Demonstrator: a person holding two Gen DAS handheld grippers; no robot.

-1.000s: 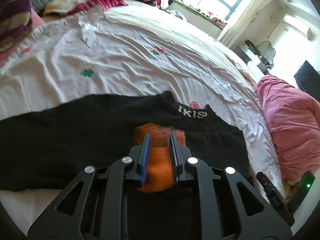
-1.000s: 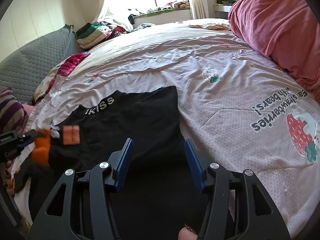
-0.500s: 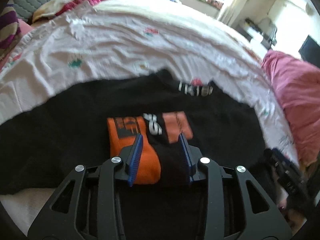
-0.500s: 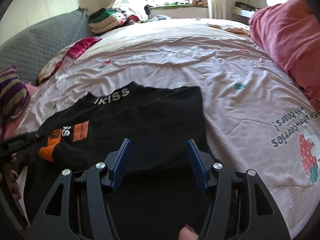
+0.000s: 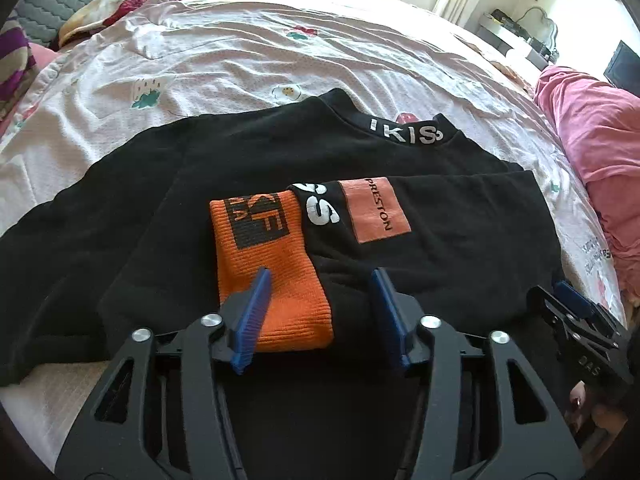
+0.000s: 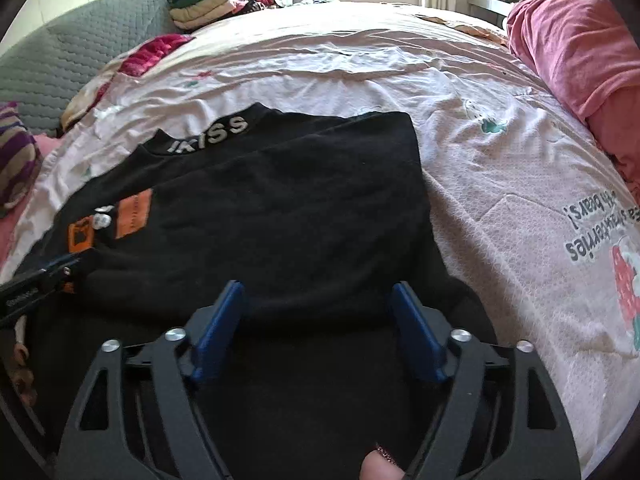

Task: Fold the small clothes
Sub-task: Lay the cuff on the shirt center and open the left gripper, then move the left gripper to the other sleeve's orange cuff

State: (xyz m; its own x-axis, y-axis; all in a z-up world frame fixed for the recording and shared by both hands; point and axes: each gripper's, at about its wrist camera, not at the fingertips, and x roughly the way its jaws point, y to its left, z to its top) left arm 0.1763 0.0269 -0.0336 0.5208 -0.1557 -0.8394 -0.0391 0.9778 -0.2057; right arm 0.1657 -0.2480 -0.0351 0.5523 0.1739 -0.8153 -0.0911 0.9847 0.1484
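Note:
A black top (image 5: 248, 160) with white collar lettering lies flat on the bed; it also shows in the right wrist view (image 6: 288, 200). Its sleeve with the orange cuff (image 5: 268, 264) and orange patch (image 5: 376, 210) lies folded across the body. My left gripper (image 5: 320, 280) is open, its blue fingers either side of the cuff's near end, holding nothing. My right gripper (image 6: 320, 292) is open and empty over the top's near right part. The left gripper shows at the left edge of the right wrist view (image 6: 40, 280).
The pink printed bedsheet (image 6: 500, 184) spreads all around. A pink quilt (image 6: 580, 52) lies bunched at the right. Folded clothes (image 6: 208, 0) and a grey padded headboard (image 6: 60, 60) are at the far left. A striped pillow (image 6: 16, 156) lies at the left edge.
My left gripper was shut on the orange cuff; it has laid the sleeve across the top and opened. The right gripper stayed open and shifted slightly.

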